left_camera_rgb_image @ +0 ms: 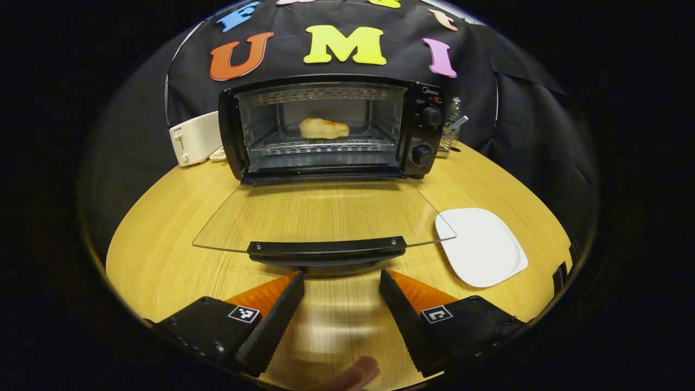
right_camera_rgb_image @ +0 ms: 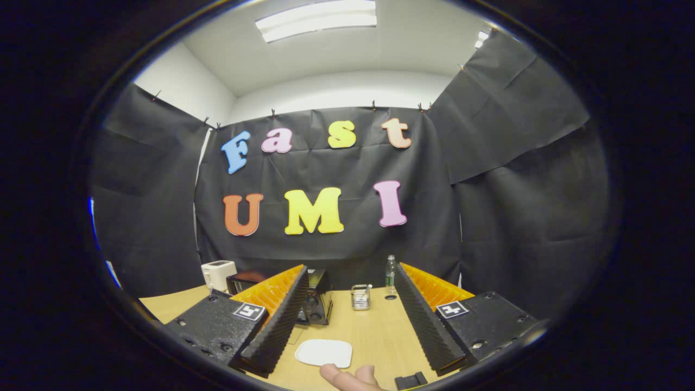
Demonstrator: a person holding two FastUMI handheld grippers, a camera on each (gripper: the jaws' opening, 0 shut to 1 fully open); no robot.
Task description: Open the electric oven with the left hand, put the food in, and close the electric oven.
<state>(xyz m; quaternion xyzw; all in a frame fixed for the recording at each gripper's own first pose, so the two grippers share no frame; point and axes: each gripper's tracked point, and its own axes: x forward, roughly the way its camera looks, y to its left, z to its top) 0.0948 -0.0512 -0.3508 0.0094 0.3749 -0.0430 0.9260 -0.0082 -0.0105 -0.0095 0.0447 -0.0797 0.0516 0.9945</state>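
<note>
The black electric oven (left_camera_rgb_image: pixel 331 127) stands at the back of the round wooden table (left_camera_rgb_image: pixel 163 244), its glass door (left_camera_rgb_image: pixel 320 214) folded down flat toward me. A pale bread roll (left_camera_rgb_image: pixel 324 128) lies on the wire rack inside. My left gripper (left_camera_rgb_image: pixel 341 282) is open just short of the door's black handle (left_camera_rgb_image: pixel 327 248), nothing between its fingers. In the right gripper view, my right gripper (right_camera_rgb_image: pixel 352 296) is open and raised, and the oven (right_camera_rgb_image: pixel 317 297) shows partly behind its left finger.
A white plate (left_camera_rgb_image: pixel 480 245) lies bare to the right of the door, also the plate (right_camera_rgb_image: pixel 324 353) near the right gripper. A white toaster (left_camera_rgb_image: pixel 194 137) sits left of the oven. A bottle (right_camera_rgb_image: pixel 390 273) and a small holder (right_camera_rgb_image: pixel 360 296) stand at the back right.
</note>
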